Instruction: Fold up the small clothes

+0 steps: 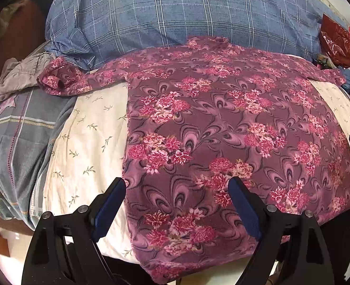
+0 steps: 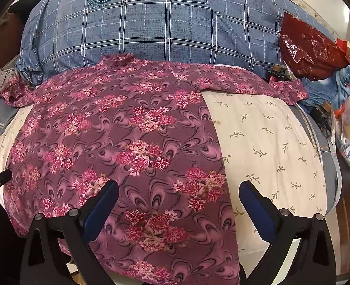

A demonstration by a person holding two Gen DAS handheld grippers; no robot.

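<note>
Shirt (image 1: 222,128): spread flat on the bed (image 1: 87,142)
Left claw (image 1: 177,187): spread, empty
Right claw (image 2: 178,191): spread, empty

Both wrist views look down closely, sharing the floral shirt (image 1: 222,123).

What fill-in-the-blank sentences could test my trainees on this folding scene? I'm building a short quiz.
1. The floral shirt lies spread flat on a cream sheet printed with small ____.
2. Behind the shirt's collar sits a big blue ____ pillow.
3. The left gripper and right gripper both have their jaws ____.
4. The red plastic bag lies on the ____ side of the pillow in both views.

Missing words: sprigs; plaid; open; right
</note>
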